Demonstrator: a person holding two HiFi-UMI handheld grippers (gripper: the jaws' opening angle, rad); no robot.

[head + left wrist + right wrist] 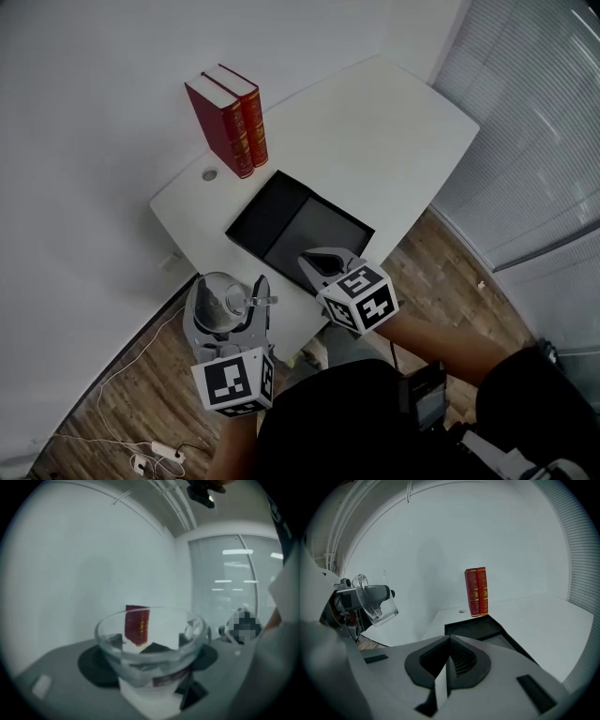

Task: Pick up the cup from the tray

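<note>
A clear glass cup (218, 298) hangs in the air off the table's near-left edge, with my left gripper (228, 302) shut on it. In the left gripper view the cup (151, 637) fills the middle, mouth up, between the dark pads (93, 665). The black tray (302, 228) lies on the white table, with no cup in it. My right gripper (317, 263) hovers over the tray's near edge, shut with nothing held; its jaws meet in the right gripper view (449, 639). That view also has the cup (377, 603) at left and the tray (486, 629) ahead.
Two red books (231, 116) stand upright at the far-left corner of the white table (384, 131), behind the tray. A small round hole (209, 174) sits in the tabletop beside them. Wooden floor with a white cable (141, 450) lies below left; window blinds (534, 122) on the right.
</note>
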